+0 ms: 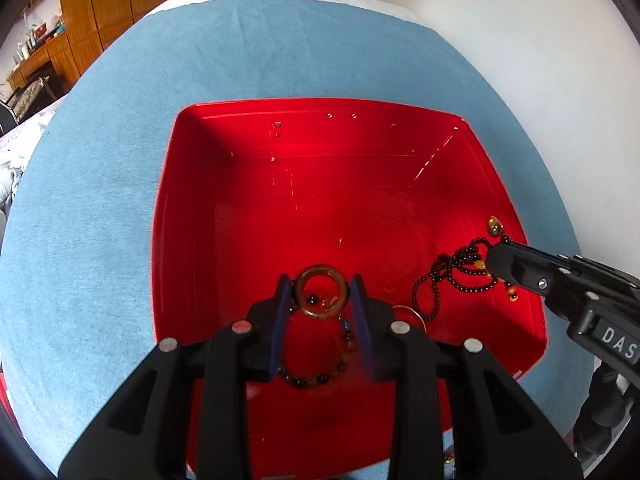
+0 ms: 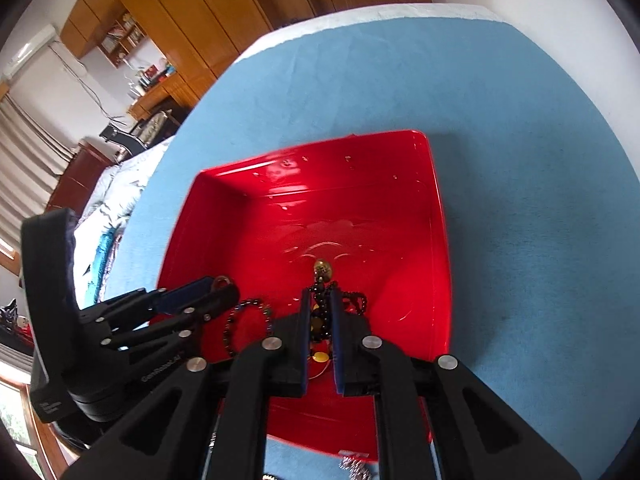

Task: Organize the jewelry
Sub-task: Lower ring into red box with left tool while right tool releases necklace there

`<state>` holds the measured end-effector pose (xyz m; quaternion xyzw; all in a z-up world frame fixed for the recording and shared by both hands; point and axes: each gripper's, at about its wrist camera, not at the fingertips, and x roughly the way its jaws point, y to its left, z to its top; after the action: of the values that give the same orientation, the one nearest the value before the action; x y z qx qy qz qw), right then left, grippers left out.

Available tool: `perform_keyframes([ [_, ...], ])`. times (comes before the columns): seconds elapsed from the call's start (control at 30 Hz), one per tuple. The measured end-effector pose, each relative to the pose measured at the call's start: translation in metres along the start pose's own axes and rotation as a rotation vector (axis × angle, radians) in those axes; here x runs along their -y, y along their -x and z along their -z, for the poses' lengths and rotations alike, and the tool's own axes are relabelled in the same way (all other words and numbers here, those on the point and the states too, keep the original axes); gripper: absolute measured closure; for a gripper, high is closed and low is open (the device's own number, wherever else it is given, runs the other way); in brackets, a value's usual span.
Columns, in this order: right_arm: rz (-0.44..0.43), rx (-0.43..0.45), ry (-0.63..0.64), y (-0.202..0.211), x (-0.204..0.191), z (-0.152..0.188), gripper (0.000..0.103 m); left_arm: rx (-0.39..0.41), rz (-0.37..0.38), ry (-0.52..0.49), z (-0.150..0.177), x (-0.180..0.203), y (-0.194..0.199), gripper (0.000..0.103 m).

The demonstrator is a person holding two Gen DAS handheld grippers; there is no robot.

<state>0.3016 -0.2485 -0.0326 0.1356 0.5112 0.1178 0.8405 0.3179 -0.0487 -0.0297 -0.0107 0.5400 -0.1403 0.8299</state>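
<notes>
A deep red tray (image 1: 320, 102) (image 2: 438, 200) sits on a blue cloth. Low over the tray's near part, my left gripper (image 1: 321, 293) (image 2: 220, 286) is shut on a brown amber-coloured ring (image 1: 320, 273), its pads pressing on both sides. A string of dark and amber beads (image 1: 320, 379) hangs below the ring. My right gripper (image 2: 321, 305) (image 1: 495, 258) is at the tray's right side with a dark bead necklace (image 2: 320, 322) (image 1: 444, 270) pinched between its narrow-set pads. The necklace's brassy pendant (image 2: 322, 268) (image 1: 495, 226) and loops rest on the tray floor.
The blue cloth (image 1: 120, 168) (image 2: 528, 168) covers the table around the tray. A thin gold hoop (image 1: 408, 314) lies in the tray by the left gripper. A silvery chain (image 2: 354, 465) lies on the cloth in front of the tray. Wooden cupboards (image 2: 200, 20) stand beyond the table.
</notes>
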Motion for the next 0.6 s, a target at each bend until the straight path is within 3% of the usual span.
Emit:
perform_keyframes([
  [0.1, 0.007, 0.006, 0.003, -0.002, 0.002, 0.001, 0.077, -0.016, 0.002, 0.013, -0.003, -0.002, -0.005, 0.067],
  [0.3, -0.011, 0.031, 0.016, 0.016, 0.003, 0.015, 0.077, -0.010, 0.017, 0.016, 0.009, -0.001, 0.009, 0.066],
  [0.6, -0.053, 0.071, 0.047, 0.060, -0.004, 0.060, 0.077, 0.073, 0.013, -0.011, 0.061, 0.004, 0.075, 0.066],
])
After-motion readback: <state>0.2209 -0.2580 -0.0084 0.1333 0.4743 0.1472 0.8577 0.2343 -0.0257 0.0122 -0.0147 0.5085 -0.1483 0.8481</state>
